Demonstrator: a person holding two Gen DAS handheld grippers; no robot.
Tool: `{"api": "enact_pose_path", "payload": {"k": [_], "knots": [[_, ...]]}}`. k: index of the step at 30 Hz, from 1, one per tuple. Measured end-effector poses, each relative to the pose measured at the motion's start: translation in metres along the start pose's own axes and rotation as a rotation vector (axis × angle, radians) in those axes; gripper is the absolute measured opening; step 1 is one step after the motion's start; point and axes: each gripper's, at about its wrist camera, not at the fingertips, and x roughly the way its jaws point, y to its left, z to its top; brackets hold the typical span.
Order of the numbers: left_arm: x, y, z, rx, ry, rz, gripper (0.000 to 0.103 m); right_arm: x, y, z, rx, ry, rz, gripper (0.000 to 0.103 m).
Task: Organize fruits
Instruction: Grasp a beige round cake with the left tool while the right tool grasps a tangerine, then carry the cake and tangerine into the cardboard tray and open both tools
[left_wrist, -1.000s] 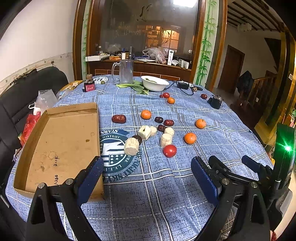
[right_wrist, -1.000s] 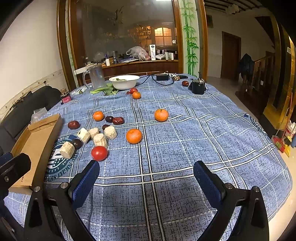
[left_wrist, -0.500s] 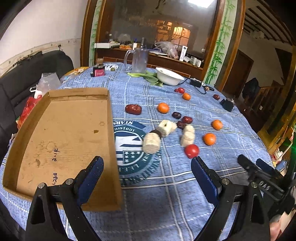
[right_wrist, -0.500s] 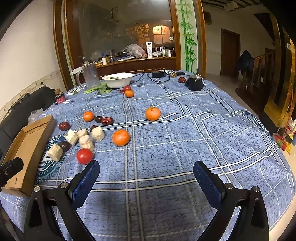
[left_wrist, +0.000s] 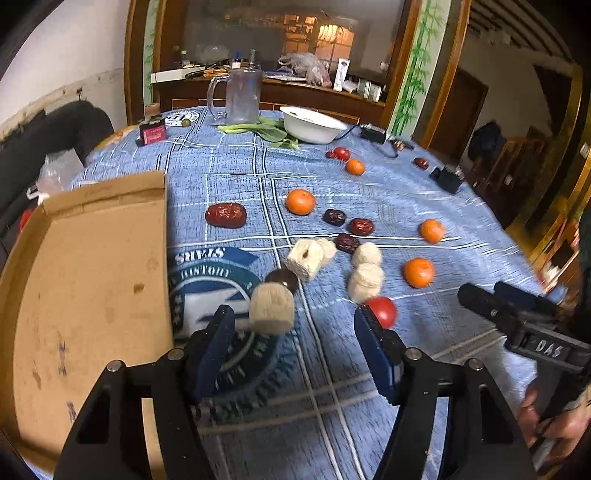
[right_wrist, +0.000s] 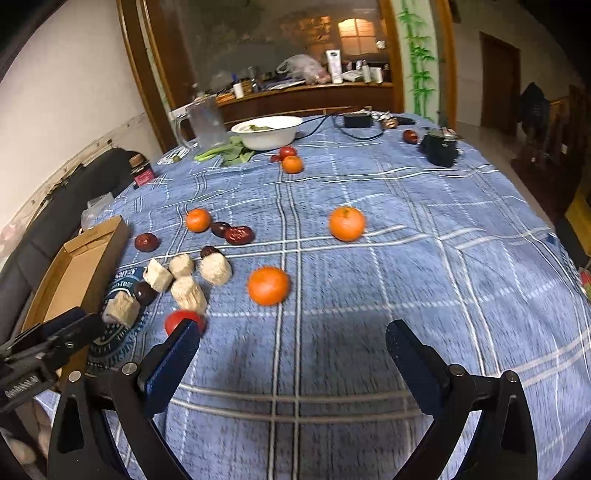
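now left gripper (left_wrist: 291, 347) jaws closing, nothing pinched yet, pale cylindrical sugarcane chunk (left_wrist: 272, 308) just ahead beside open brown cardboard box (left_wrist: 85, 266). right gripper (right_wrist: 291, 354) spread wide, empty, above blue plaid tablecloth (right_wrist: 406, 280) near round orange tangerine (right_wrist: 268, 285).

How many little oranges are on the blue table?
4. One is nearest the right gripper, one sits farther right, one lies by the dark dates, and one is near the white bowl. None looks hidden.
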Motion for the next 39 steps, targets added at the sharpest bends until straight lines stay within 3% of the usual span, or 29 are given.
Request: {"api": "enact_pose_path", "payload": {"k": [5, 10, 12, 14, 16, 17, 19, 30, 39], "knots": [[0.027, -0.002, 0.003, 0.011, 0.089, -0.006, 0.067, 0.025, 0.007, 0.014, -0.027, 0.051, -0.023, 0.088], [0.032, 0.004, 0.001, 0.002, 0.09, 0.02, 0.066, 0.05, 0.015, 0.02, -0.055, 0.101, -0.044, 0.086], [0.036, 0.006, 0.0, 0.002, 0.093, 0.048, 0.054, 0.058, 0.018, 0.02, -0.063, 0.122, -0.039, 0.082], [0.04, 0.009, -0.002, 0.015, 0.095, 0.099, 0.031, 0.064, 0.02, 0.02, -0.075, 0.134, -0.044, 0.069], [0.037, 0.015, -0.002, -0.006, 0.083, 0.074, 0.031, 0.067, 0.022, 0.02, -0.09, 0.134, -0.058, 0.058], [0.036, 0.016, -0.001, -0.012, 0.079, 0.069, 0.031, 0.067, 0.023, 0.02, -0.096, 0.133, -0.058, 0.045], [0.034, 0.019, -0.001, -0.024, 0.075, 0.056, 0.031, 0.067, 0.024, 0.019, -0.096, 0.133, -0.041, 0.036], [-0.003, 0.031, -0.009, -0.103, 0.024, -0.012, 0.031, 0.034, 0.033, 0.01, -0.085, 0.091, 0.015, 0.036], [-0.047, 0.066, -0.022, -0.185, -0.041, -0.004, 0.031, -0.002, 0.077, -0.004, -0.156, 0.063, 0.108, 0.037]]}}
